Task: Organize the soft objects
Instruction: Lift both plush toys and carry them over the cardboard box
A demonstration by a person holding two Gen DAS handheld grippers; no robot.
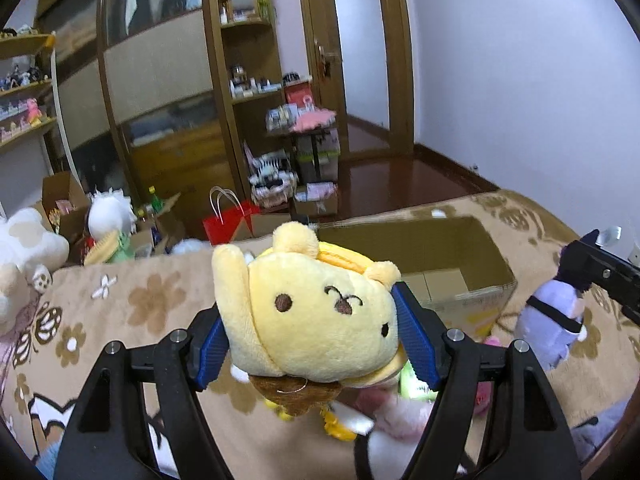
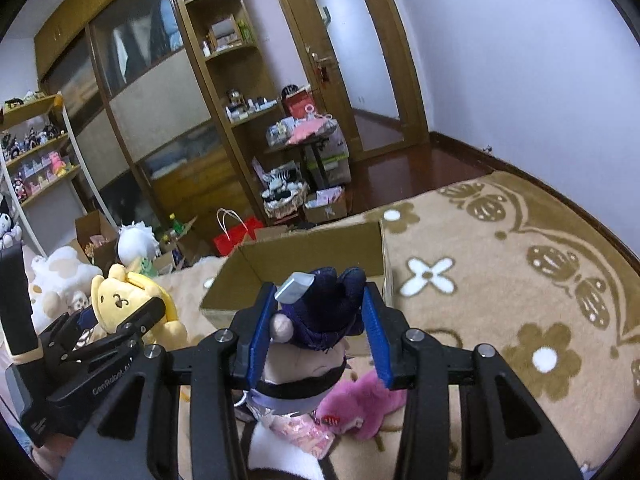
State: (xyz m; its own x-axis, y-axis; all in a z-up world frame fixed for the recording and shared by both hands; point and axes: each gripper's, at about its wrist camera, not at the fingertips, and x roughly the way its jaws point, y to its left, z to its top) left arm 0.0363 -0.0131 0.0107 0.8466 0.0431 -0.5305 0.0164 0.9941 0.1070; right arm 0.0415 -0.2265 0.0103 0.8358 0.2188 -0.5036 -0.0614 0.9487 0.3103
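My left gripper [image 1: 316, 332] is shut on a yellow dog plush [image 1: 316, 312] and holds it above the bed; the plush also shows in the right wrist view [image 2: 120, 300]. My right gripper [image 2: 320, 328] is shut on a purple plush doll with a dark hat [image 2: 320, 316]; it also shows in the left wrist view [image 1: 556, 320]. An open cardboard box [image 1: 432, 248] lies on the blanket ahead of both grippers, also seen in the right wrist view [image 2: 304, 252]. More soft toys, among them a pink plush [image 2: 360, 404], lie below the grippers.
A beige flowered blanket [image 2: 500, 300] covers the bed. White plush toys [image 1: 24, 248] sit at the left edge. Beyond the bed are a red bag [image 1: 228, 220], boxes, wooden cabinets and shelves, and a door [image 1: 360, 52].
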